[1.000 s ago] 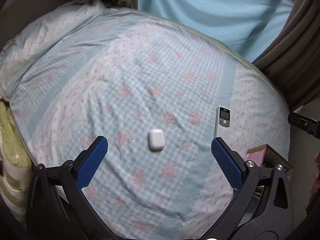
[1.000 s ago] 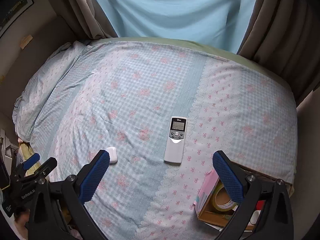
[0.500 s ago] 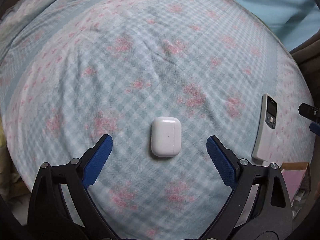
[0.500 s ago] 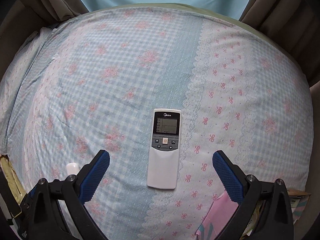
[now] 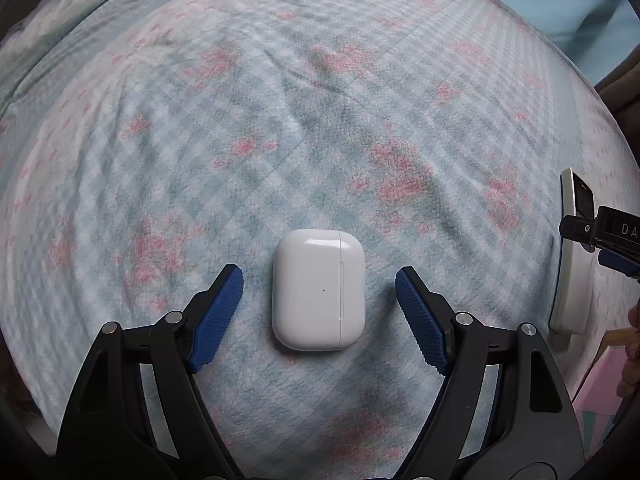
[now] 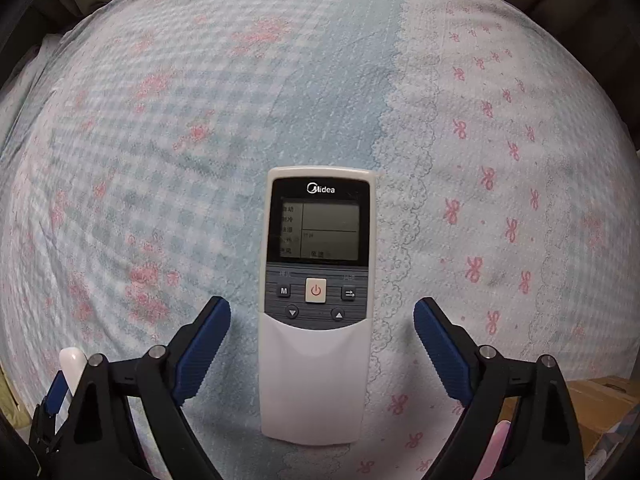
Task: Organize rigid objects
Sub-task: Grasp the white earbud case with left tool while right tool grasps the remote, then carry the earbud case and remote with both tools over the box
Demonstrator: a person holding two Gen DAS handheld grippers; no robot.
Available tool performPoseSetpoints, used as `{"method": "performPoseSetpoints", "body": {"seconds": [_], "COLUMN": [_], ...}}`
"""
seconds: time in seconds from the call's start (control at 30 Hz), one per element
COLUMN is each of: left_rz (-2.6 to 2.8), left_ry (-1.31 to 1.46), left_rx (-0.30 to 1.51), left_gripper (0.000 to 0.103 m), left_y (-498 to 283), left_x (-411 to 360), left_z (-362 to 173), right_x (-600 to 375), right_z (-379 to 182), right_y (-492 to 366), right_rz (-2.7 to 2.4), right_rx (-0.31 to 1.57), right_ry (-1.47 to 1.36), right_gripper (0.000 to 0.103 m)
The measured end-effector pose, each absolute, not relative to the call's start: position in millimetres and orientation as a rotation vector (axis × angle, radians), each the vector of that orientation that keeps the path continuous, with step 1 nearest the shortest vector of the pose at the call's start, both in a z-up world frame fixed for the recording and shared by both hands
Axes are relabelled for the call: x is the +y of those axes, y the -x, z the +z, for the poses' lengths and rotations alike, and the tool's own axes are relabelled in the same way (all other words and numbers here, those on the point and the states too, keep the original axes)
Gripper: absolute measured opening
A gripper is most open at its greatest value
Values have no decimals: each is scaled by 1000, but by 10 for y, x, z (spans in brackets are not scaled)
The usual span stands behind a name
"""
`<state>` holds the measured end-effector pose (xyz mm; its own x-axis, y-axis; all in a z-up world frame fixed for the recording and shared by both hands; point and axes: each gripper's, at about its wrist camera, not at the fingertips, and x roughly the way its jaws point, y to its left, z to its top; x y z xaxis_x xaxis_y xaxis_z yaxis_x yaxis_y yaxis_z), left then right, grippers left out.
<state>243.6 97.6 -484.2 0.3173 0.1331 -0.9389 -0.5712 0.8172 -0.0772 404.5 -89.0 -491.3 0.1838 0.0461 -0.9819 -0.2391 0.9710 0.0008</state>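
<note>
A white earbuds case [image 5: 318,290] lies flat on the bed. My left gripper [image 5: 319,278] is open and low over it, one blue finger on each side, apart from it. A white Midea remote control [image 6: 316,300] lies face up on the bed. My right gripper [image 6: 322,308] is open and straddles its lower half, fingers apart from it. The remote also shows edge-on at the right of the left wrist view [image 5: 570,252], with the right gripper's black body in front of it. The earbuds case shows as a white sliver in the right wrist view [image 6: 72,364].
The bed has a blue checked sheet with pink flowers [image 5: 280,120] and a pink-bow band [image 6: 500,200]. A cardboard box [image 6: 600,400] and a pink item [image 5: 600,380] stand off the bed's near right edge. Curtains hang behind the bed.
Both grippers have moved down and forward close to the bed. The left now brackets the earbuds case, the right brackets the remote. Both pairs of fingers have narrowed somewhat.
</note>
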Motion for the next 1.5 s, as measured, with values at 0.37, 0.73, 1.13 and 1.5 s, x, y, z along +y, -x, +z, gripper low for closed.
{"method": "performPoseSetpoints", "body": {"seconds": [0.37, 0.73, 1.13, 1.5], "left_rz": [468, 436, 409, 319], "left_ry": [371, 382, 386, 319], "left_rx": [1165, 1158, 1126, 1032], "left_gripper": [53, 41, 41, 41], "left_y": [-2508, -2450, -2332, -2194], "left_x": [920, 995, 1036, 965], "left_z": [-4858, -4807, -4561, -3705], "right_x": [-918, -792, -847, -868], "right_z": [-5046, -5024, -4651, -3804], "right_y": [-4197, -4205, -3859, -3400], "right_rz": [151, 162, 238, 317], "right_rx": [1384, 1357, 1311, 1208], "right_ry": [148, 155, 116, 52], "right_gripper": [80, 53, 53, 53]}}
